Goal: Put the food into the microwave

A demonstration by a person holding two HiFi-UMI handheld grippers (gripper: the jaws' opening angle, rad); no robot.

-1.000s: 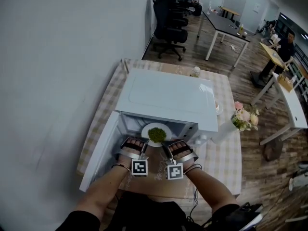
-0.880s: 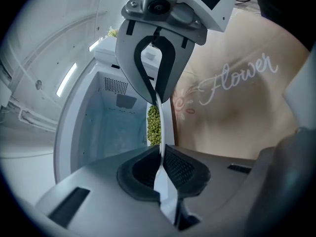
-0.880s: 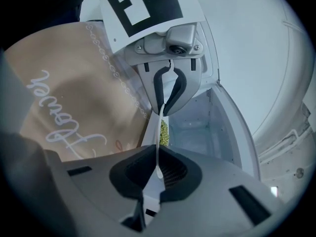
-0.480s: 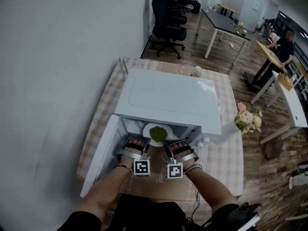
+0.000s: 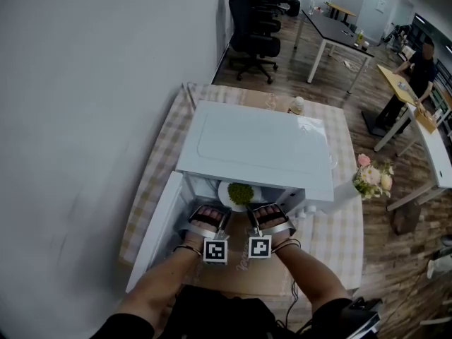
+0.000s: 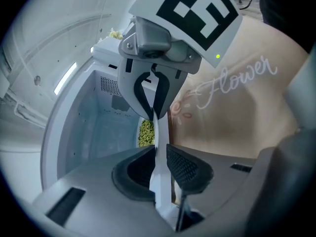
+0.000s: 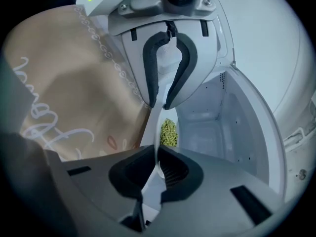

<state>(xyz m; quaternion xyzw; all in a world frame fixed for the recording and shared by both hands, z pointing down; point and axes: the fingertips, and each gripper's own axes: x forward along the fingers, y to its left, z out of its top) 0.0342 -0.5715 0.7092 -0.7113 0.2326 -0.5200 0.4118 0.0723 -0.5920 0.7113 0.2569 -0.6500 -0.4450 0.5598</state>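
On the checked surface (image 5: 164, 147), the microwave's (image 5: 261, 150) door (image 5: 157, 228) hangs open toward 9 o'clock. My left gripper (image 6: 159, 158) has its fingers closed on the rim of the white plate (image 5: 224, 191), at the plate's 7 o'clock. The green food (image 5: 241, 193) is heaped on the plate, right in the mouth of the cavity and partly under the microwave's top edge. At the plate's 5 o'clock, my right gripper (image 7: 157, 165) has its fingers clamped on the same rim. Flowers (image 5: 373, 175) stand at 3 o'clock.

Left hand-held gripper (image 6: 159, 154), right hand-held gripper (image 7: 157, 157): grey bodies
Black ribbed pads (image 6: 185, 167), black-and-white marker cubes (image 5: 215, 251), black sleeves (image 5: 120, 328).
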